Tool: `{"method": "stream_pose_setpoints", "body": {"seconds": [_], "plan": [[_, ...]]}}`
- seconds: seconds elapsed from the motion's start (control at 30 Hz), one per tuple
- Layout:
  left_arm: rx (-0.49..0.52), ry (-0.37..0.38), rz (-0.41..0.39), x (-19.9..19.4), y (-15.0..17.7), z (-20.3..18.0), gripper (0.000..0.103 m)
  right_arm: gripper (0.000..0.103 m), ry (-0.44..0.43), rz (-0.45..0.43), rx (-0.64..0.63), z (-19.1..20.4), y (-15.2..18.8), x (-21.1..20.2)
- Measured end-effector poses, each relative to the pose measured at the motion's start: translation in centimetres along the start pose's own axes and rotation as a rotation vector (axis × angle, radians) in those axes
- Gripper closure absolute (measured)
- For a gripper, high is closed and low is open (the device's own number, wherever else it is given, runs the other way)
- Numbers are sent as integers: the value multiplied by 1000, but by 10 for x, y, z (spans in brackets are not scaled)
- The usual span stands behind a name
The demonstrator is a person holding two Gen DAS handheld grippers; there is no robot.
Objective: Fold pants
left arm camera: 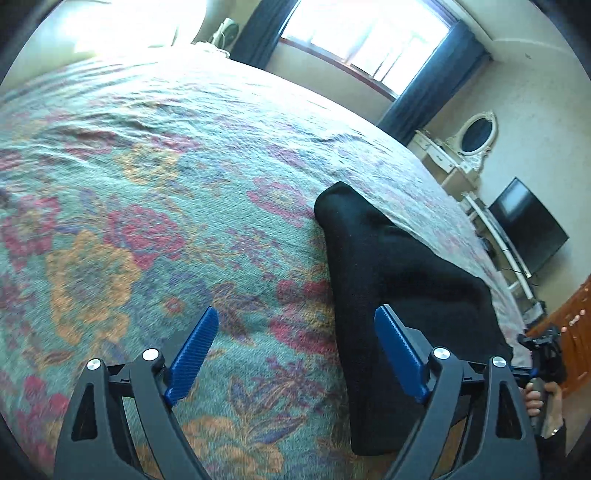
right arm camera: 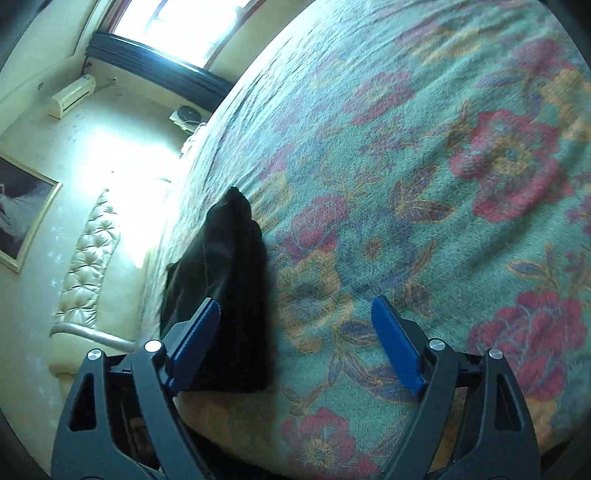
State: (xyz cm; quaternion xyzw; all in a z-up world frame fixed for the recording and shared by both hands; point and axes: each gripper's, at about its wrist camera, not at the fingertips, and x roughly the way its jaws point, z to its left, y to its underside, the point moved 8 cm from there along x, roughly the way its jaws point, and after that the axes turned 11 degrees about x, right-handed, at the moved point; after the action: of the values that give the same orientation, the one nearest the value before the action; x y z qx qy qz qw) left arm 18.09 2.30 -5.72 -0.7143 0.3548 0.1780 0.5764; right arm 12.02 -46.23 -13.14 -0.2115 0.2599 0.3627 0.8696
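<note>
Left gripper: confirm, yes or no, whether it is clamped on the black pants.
No: the left gripper stands open over the floral bedspread, and the folded black pants lie free beside it.

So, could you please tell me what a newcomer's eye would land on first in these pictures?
Probably the black pants, folded into a compact bundle near the bed's edge, dark against the flowered bedspread that fills both views. Next, the blue-padded left tongs and right tongs, both wide open over the bedspread and holding nothing. Behind, a bright window with dark curtains.
</note>
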Motion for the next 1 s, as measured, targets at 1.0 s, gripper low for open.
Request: {"method": "stream_pose_setpoints", "body": {"seconds": [1.0], "plan": [[300,-295,17,-61,64,-110,17,11,276,-105,-513,68,158,18]]}}
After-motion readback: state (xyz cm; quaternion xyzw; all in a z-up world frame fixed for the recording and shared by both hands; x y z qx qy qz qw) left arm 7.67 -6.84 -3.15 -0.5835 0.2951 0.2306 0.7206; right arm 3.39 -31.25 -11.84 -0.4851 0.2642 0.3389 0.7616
